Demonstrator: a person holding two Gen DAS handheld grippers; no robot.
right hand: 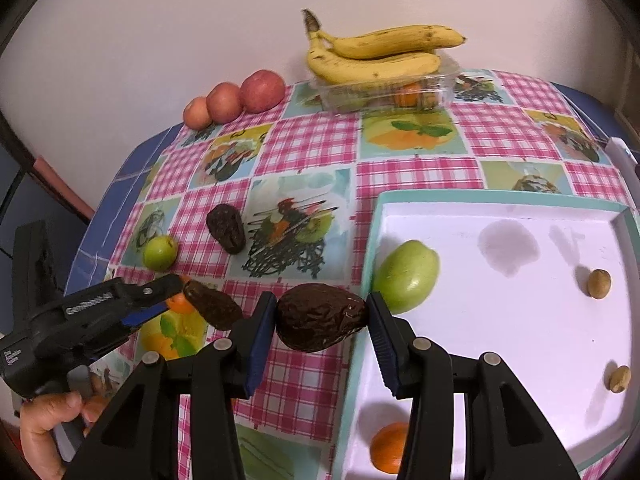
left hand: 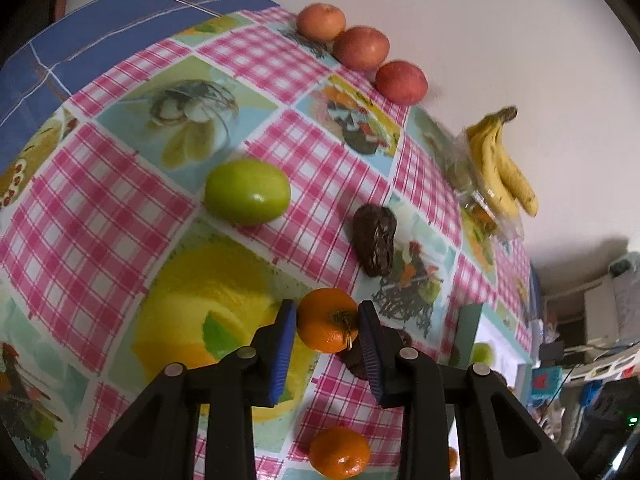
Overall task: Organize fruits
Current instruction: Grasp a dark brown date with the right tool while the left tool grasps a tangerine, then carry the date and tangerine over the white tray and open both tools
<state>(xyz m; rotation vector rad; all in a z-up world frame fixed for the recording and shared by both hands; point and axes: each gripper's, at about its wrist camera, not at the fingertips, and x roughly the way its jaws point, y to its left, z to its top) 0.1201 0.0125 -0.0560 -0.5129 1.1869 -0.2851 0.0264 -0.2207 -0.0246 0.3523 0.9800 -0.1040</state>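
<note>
Right hand-held gripper (right hand: 322, 318) grasps a dark avocado (right hand: 320, 317), long axis spanning the pads, just left of the tray (right hand: 500, 196) rim. Left hand-held gripper (left hand: 327, 320) brackets a tangerine (left hand: 326, 320) on the worktop (left hand: 120, 184); contact is unclear. The tray's near corner is hidden behind the gripper.

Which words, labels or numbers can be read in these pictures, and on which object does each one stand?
White print on the side of the left gripper, seen from the right wrist view: too blurred to read.
Small white print low on its handle: too small to read.
Tablecloth, tray, fruit: no text visible.
</note>
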